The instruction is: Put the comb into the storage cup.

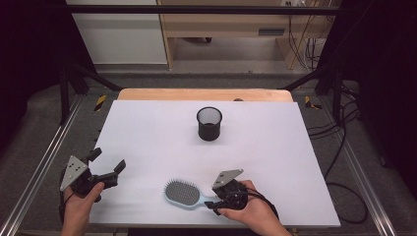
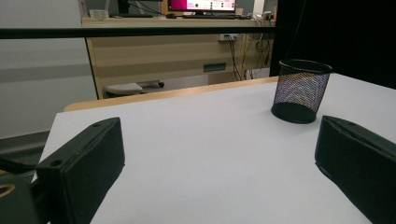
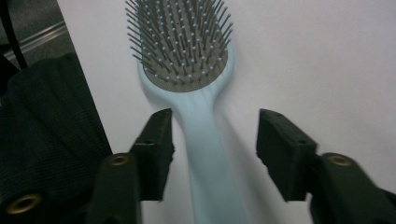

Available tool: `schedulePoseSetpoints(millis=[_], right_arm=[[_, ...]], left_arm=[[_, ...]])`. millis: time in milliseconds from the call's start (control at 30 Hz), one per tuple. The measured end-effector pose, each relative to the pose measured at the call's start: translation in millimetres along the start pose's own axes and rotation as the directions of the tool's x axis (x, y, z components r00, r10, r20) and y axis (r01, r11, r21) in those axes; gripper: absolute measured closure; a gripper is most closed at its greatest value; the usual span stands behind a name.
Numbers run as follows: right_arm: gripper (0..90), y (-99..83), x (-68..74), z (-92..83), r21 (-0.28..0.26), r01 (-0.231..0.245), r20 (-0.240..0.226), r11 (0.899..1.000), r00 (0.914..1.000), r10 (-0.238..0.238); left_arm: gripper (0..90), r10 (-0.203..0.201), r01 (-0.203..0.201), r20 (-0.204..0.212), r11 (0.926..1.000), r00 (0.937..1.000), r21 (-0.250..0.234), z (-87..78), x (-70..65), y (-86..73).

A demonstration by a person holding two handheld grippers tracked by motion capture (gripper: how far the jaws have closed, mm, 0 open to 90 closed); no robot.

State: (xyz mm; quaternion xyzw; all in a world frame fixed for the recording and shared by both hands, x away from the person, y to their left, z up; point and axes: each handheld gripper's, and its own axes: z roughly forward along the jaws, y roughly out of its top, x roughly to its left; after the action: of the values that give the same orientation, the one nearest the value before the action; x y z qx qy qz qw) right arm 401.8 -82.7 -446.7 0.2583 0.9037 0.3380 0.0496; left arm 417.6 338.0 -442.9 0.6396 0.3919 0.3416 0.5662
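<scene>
Hairbrush [image 1: 183, 193] lies flat on the white counter [image 1: 147, 128] near its front edge, bristles up, handle pointing toward the right hand-held gripper [image 1: 216, 201]. That orientation presents the slim handle as the natural grasp point. Right gripper view: the jaws stand apart on either side of the pale blue handle [image 3: 208, 154]; the pads do not seem to press it, with a clear gap on one side, so nothing is gripped. Left hand-held gripper [image 1: 105, 164] sits well apart at the counter's left, jaws wide and empty, apparently idle. Black mesh cup [image 1: 209, 123] stands upright mid-counter, far from both.

High view gives overall layout; the left gripper view adds the cup's [image 2: 301, 91] mesh weave.
</scene>
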Motion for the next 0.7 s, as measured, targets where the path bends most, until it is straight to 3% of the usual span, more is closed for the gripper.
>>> schedulePoseSetpoints(millis=[200,267,500,700], right_arm=[[18.8,8.9,6.0,12.4,0.057,0.033,0.005,0.998,0.9994,-0.033],[18.2,11.5,7.3,15.8,0.074,0.047,0.000,0.996,0.9989,-0.047],[40.3,16.8,12.3,22.4,0.136,0.096,0.008,0.986,0.9951,-0.098],[54.3,19.0,14.4,26.5,0.176,0.132,0.011,0.975,0.9907,-0.136]], left_arm=[[1.5,0.001,-0.001,0.000,1.0000,1.0000,0.002,0.0,-0.1,0.1],[1.5,0.004,-0.004,0.002,1.0000,1.0000,0.003,0.2,-0.6,0.2],[1.5,0.007,-0.007,0.003,1.0000,1.0000,0.004,0.7,-1.2,0.4],[1.5,0.007,-0.007,0.003,1.0000,1.0000,0.002,0.5,-1.2,0.6]])
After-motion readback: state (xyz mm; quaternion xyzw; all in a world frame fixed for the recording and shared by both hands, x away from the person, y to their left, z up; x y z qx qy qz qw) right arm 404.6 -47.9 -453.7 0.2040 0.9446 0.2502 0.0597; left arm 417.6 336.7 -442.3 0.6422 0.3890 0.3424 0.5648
